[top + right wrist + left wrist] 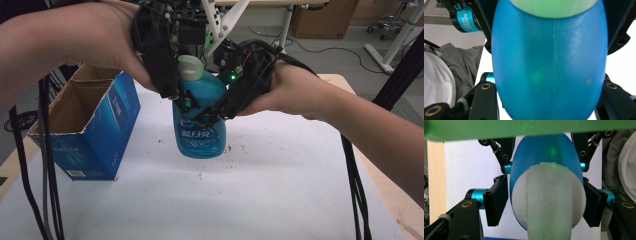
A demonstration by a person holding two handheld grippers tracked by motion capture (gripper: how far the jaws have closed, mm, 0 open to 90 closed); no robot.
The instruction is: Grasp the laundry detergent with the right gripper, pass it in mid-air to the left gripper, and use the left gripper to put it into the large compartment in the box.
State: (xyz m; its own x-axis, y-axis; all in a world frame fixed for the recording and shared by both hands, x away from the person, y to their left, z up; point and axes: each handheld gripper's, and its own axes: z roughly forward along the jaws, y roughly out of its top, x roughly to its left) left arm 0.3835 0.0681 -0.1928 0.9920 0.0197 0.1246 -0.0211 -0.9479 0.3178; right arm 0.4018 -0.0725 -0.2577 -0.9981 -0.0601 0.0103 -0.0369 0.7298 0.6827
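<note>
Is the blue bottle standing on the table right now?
No, the blue bottle hangs above the white table, clamped between the left gripper and the right gripper.

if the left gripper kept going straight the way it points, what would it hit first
The left gripper points down, already clamped on the blue bottle. Past that, the white table probably comes first, though depth is unclear.
</note>
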